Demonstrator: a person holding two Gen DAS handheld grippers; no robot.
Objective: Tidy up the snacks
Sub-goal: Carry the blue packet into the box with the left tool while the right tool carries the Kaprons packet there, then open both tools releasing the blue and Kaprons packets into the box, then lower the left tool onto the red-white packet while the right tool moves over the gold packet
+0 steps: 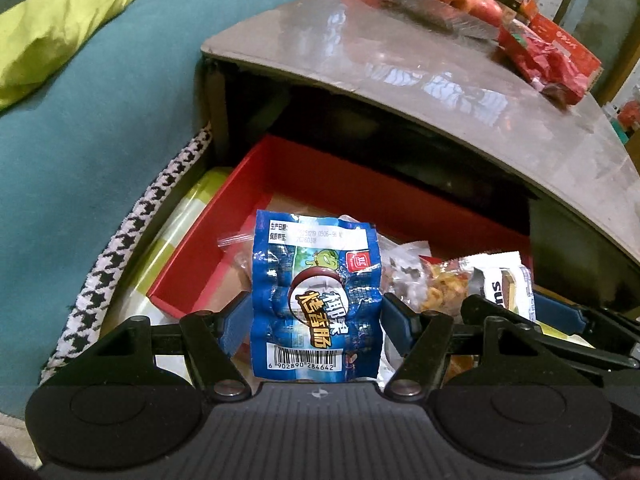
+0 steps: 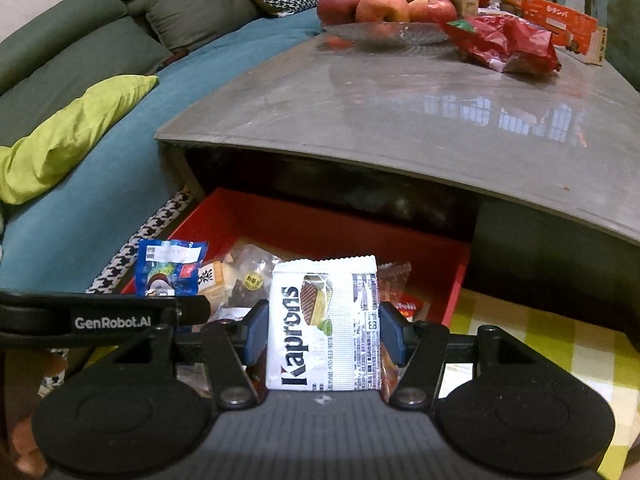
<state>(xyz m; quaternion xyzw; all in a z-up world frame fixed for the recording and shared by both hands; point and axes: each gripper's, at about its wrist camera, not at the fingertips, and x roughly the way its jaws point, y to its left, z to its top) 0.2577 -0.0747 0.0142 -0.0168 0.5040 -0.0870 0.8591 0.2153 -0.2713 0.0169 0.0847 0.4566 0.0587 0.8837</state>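
My left gripper [image 1: 316, 320] is shut on a blue sausage packet [image 1: 316, 296], its blue pads pressing both sides. The packet hangs over the near edge of a red box [image 1: 340, 188] that sits under the table top and holds several loose snack packs [image 1: 424, 284]. My right gripper [image 2: 322, 332] is shut on a white Kaprons wafer packet [image 2: 324, 324], held upright over the same red box [image 2: 328, 224]. In the right wrist view the left gripper [image 2: 104, 316] and its blue packet [image 2: 170, 268] show at the left. The right gripper with its white packet [image 1: 504, 284] shows at the right of the left wrist view.
A grey glossy table top [image 2: 400, 100] overhangs the box. On it stand a glass dish of apples [image 2: 384, 12], a red bag [image 2: 508, 44] and orange cartons [image 2: 560, 20]. A teal sofa [image 1: 100, 128] with a lime cushion [image 1: 60, 28] lies left. A yellow checked cloth [image 2: 552, 340] covers the floor.
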